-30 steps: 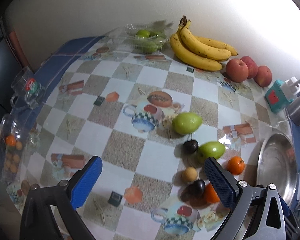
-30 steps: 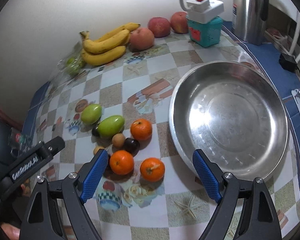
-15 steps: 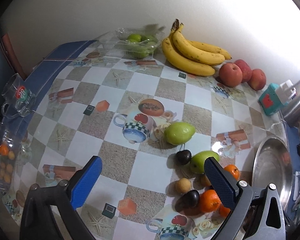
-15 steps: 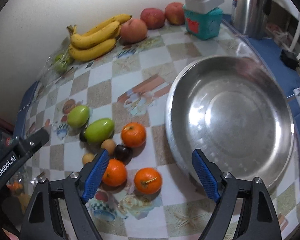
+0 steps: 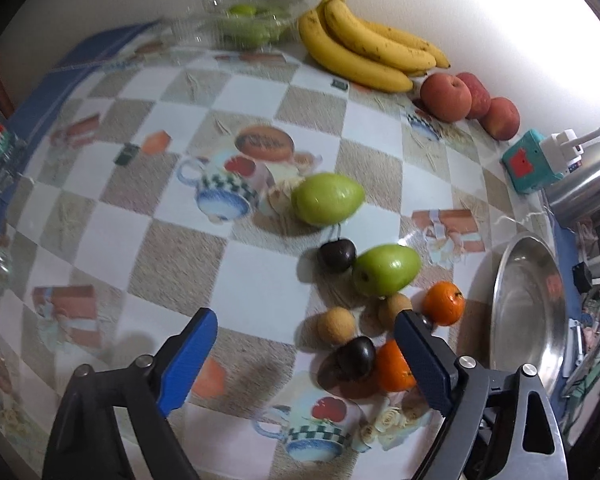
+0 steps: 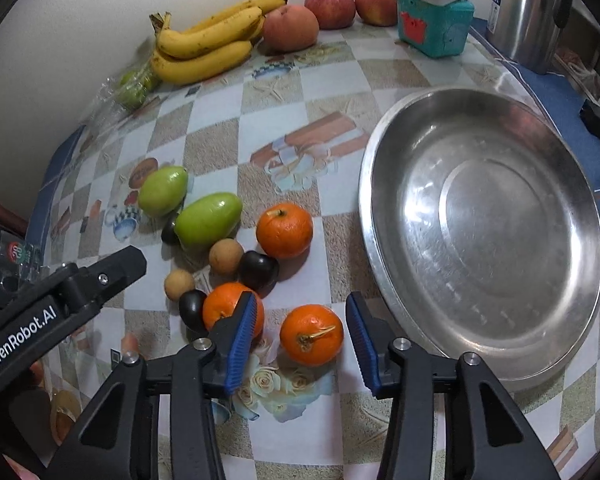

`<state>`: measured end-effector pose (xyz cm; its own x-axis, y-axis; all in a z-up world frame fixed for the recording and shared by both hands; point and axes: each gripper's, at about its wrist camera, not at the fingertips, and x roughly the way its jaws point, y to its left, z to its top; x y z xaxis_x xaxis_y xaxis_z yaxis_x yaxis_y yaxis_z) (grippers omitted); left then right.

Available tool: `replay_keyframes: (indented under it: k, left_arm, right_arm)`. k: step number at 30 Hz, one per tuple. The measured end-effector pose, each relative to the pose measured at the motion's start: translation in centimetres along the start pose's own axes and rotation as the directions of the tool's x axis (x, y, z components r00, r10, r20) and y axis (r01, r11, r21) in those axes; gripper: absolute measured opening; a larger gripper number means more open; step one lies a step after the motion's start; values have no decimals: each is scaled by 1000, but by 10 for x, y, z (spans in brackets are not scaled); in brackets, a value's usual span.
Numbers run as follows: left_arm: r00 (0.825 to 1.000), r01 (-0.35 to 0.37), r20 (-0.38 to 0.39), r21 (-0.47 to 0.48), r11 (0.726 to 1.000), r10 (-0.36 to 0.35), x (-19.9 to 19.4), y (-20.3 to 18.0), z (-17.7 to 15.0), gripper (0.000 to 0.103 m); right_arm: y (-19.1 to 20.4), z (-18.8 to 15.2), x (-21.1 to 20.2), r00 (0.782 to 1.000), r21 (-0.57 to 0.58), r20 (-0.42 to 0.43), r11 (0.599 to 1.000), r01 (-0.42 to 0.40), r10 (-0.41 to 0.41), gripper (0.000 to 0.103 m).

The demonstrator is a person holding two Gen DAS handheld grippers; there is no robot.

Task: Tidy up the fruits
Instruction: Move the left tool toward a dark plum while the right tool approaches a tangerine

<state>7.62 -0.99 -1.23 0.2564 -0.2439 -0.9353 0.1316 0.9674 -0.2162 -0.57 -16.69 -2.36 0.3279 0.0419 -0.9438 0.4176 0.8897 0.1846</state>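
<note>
Your left tongs [image 6: 60,300] read "GenRobot.AI".
Your right tongs [image 6: 300,332], just narrowing, flank an orange [image 6: 311,334] without touching; left tongs gape empty.

At the counter's far edge, the clear box of green fruit [image 5: 246,24] is blurred. The right hand-held gripper's [image 6: 300,338] left finger hides part of an orange [image 6: 228,310]. The kettle [image 6: 528,8] is cut off at the picture's top.

Around the steel basin [image 6: 384,248] are counted three oranges [image 6: 311,335], two green mangoes [image 6: 207,219], three dark plums [image 6: 257,269], two tan longans [image 6: 225,256], three apples [image 6: 291,27], and one banana bunch [image 6: 204,48].
</note>
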Motion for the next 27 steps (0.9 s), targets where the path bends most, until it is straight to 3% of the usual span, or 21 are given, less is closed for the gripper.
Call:
replay_keyframes:
  k: [8,11,20,27]
  left_arm:
    - [998,32,-60,-19,999,-33,15,-4,-6,88]
    - [996,43,-80,-26,999,-44,20,-5,-8,78]
    - [993,53,-100,-30,998,-56,25,-7,-11,67]
    - [990,76,-117,-52,996,-81,29,-6,-11,49]
  right_arm:
    - [1,-2,8,999,-4,-32,1000,9,-9,45]
    - [-1,-2,9,999,9,-42,1000,-1,1,44]
    - [-3,-5,18,997,9,-80,1000,11,-10,44]
    - [-3,-5,20,996,7,-89,1000,12,-11,44]
